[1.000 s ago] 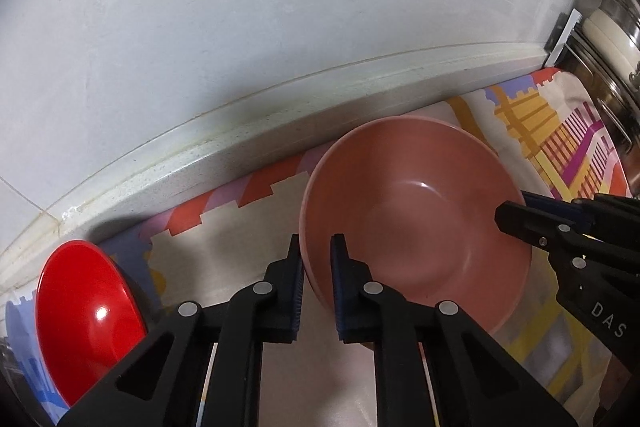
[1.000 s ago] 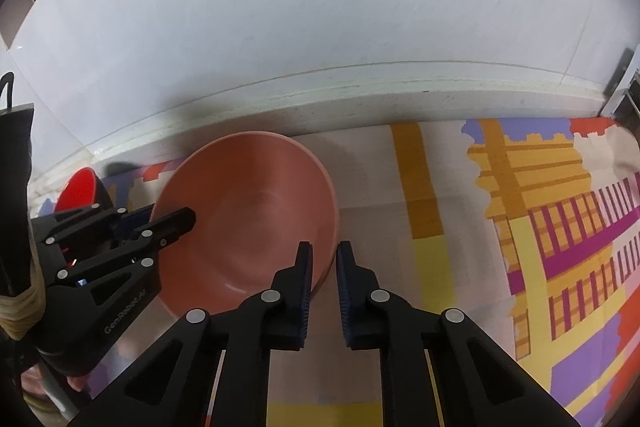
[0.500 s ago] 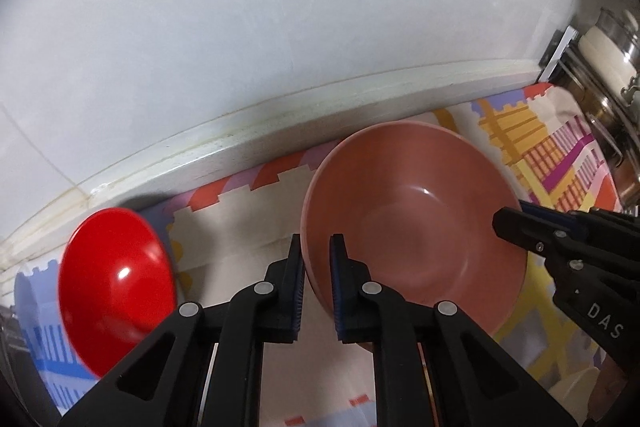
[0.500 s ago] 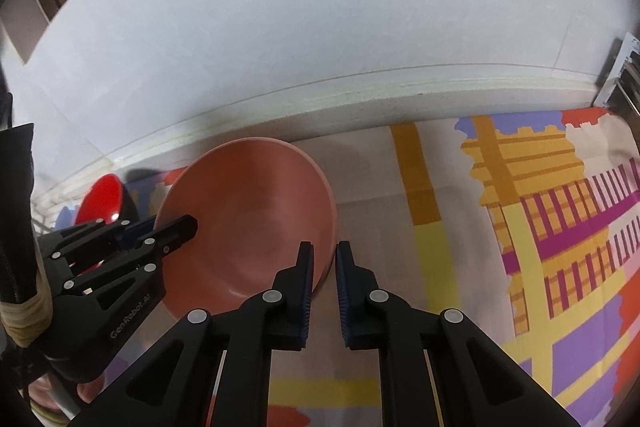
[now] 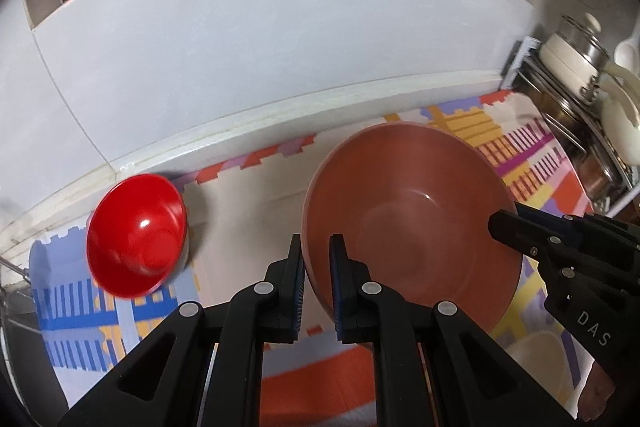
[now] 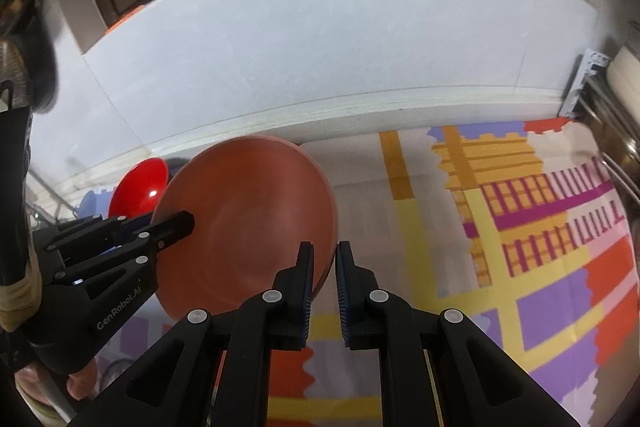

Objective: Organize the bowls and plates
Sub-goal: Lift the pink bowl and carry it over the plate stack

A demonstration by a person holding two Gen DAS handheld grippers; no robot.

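A large salmon-pink bowl [image 5: 412, 227] hangs above the patterned mat [image 5: 248, 203], held by its rim from both sides. My left gripper [image 5: 316, 259] is shut on the bowl's left rim. The right gripper [image 6: 324, 259] is shut on the opposite rim of the same bowl [image 6: 248, 215]. Each gripper shows in the other's view, the right one [image 5: 504, 227] at the bowl's right edge and the left one [image 6: 176, 225] at its left edge. A small red bowl [image 5: 136, 235] sits on the mat to the left, also visible behind the pink bowl [image 6: 140, 183].
A metal rack with pots and a cream kettle [image 5: 580, 75] stands at the right end of the counter. A cream dish [image 5: 536, 359] lies under the pink bowl's right side. The white wall ledge [image 5: 280, 115] runs along the back, with dark cabinets above.
Both grippers have risen and drawn back from the wall with the pink bowl between them. The red bowl and more of the mat have come into view.
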